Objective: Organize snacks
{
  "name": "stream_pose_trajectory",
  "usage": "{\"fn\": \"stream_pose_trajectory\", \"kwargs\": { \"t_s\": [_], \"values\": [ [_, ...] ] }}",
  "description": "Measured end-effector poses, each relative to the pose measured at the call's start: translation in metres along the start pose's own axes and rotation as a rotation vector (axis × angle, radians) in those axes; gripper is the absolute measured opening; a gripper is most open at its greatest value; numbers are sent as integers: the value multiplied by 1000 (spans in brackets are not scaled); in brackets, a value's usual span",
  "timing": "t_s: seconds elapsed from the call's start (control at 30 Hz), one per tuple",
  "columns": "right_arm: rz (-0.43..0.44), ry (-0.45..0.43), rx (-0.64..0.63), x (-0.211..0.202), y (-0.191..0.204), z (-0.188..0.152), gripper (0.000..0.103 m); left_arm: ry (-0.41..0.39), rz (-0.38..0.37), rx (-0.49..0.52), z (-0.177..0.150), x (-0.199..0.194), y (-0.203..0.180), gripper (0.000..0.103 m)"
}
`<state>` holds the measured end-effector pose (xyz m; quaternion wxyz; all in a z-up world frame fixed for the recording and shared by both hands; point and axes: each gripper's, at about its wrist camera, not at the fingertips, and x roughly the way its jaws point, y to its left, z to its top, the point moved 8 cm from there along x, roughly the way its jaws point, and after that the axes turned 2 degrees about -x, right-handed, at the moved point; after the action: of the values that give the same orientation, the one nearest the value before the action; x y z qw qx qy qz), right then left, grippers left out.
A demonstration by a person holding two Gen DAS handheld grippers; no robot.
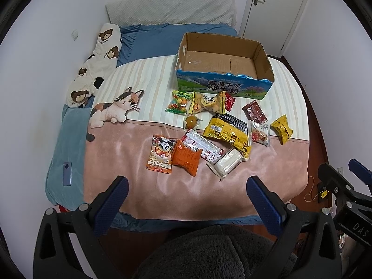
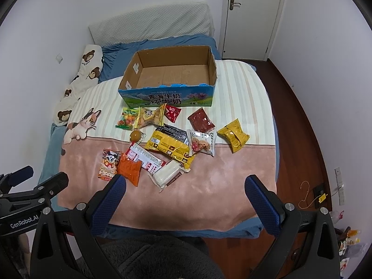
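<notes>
An open, empty cardboard box (image 1: 265,53) (image 2: 212,62) with a blue printed front stands on the bed. Several snack packets lie scattered in front of it: an orange packet (image 1: 187,157) (image 2: 129,169), a panda packet (image 1: 160,153) (image 2: 109,165), a big yellow bag (image 1: 226,131) (image 2: 169,145), a white packet (image 1: 226,161) (image 2: 167,174), a small yellow packet (image 1: 281,129) (image 2: 233,134) and a dark red packet (image 1: 254,111) (image 2: 201,121). My left gripper (image 1: 187,187) is open and empty, held above the bed's near edge. My right gripper (image 2: 186,186) is open and empty beside it.
The bed carries a pink and striped cat blanket (image 1: 162,190) (image 2: 209,186), a bear pillow (image 1: 97,60) and a blue phone (image 1: 67,174) on the left. A white wall is on the left, a door (image 2: 251,11) at the back right, wooden floor (image 2: 300,127) on the right.
</notes>
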<state>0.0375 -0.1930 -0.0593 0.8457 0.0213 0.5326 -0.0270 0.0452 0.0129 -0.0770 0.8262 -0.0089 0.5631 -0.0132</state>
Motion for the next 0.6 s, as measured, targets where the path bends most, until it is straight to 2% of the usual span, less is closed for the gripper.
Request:
{"fn": "stream_pose_trajectory", "kwargs": {
  "t_s": [0.6],
  "values": [
    [8,-6,0,-4,-1,1,103,-4,-5,0,3,-2,2,103]
  ]
}}
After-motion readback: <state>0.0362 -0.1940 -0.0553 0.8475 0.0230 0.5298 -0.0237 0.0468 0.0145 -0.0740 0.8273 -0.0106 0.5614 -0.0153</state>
